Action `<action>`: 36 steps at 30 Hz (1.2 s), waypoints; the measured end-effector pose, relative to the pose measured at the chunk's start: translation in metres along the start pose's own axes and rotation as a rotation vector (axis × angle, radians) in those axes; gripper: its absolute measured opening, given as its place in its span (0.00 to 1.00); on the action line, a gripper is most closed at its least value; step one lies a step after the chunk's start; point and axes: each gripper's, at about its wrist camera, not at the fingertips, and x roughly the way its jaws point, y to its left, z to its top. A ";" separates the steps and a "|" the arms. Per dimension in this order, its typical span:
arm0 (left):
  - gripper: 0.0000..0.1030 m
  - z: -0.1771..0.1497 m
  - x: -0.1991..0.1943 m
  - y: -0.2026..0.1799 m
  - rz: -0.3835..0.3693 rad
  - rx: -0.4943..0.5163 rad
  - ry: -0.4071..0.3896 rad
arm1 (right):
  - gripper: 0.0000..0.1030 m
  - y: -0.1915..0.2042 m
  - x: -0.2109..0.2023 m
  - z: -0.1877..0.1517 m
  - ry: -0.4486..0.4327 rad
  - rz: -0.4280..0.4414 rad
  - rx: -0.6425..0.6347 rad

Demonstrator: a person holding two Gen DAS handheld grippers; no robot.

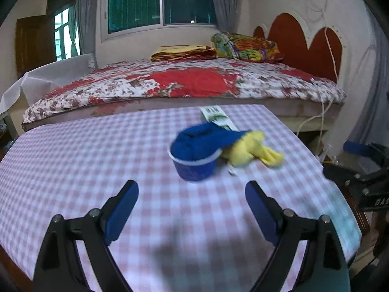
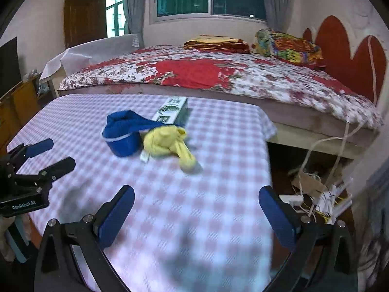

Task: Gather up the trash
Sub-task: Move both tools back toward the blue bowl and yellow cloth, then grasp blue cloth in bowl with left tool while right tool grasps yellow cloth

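On the pink checked table (image 1: 85, 160) (image 2: 214, 194) stands a blue paper cup (image 1: 194, 168) (image 2: 122, 144) with a blue cloth (image 1: 206, 138) (image 2: 126, 121) stuffed into it. A crumpled yellow cloth (image 1: 250, 152) (image 2: 167, 143) lies against its right side. A white and green carton (image 1: 216, 116) (image 2: 171, 110) lies flat behind them. My left gripper (image 1: 192, 192) (image 2: 54, 153) hovers open just short of the cup, nothing between its fingers. My right gripper (image 2: 197, 197) is open too, over the table's near right part, empty.
Behind the table is a bed (image 1: 184, 82) (image 2: 218, 73) with a red floral cover, folded blankets and a red headboard. Right of the table, cables and cardboard (image 2: 316, 189) clutter the floor. A wooden cabinet (image 2: 17, 102) stands at the left.
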 end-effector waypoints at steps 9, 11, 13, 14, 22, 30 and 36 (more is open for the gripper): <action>0.83 0.023 0.040 0.011 -0.052 -0.018 0.000 | 0.91 0.018 0.068 0.030 0.052 0.031 -0.030; 0.83 0.029 0.051 0.014 -0.056 -0.016 0.008 | 0.90 0.022 0.081 0.032 0.064 0.042 -0.030; 0.81 0.032 0.060 0.018 -0.064 -0.017 0.022 | 0.89 0.024 0.090 0.033 0.070 0.045 -0.035; 0.80 0.034 0.065 0.020 -0.073 -0.014 0.031 | 0.89 0.025 0.095 0.034 0.075 0.048 -0.034; 0.75 0.037 0.094 0.024 -0.115 0.007 0.084 | 0.85 0.026 0.125 0.041 0.097 0.063 -0.046; 0.66 0.043 0.102 0.015 -0.144 0.027 0.084 | 0.78 0.033 0.140 0.048 0.095 0.114 -0.066; 0.25 0.044 0.109 0.010 -0.151 0.039 0.105 | 0.49 0.039 0.144 0.049 0.110 0.156 -0.072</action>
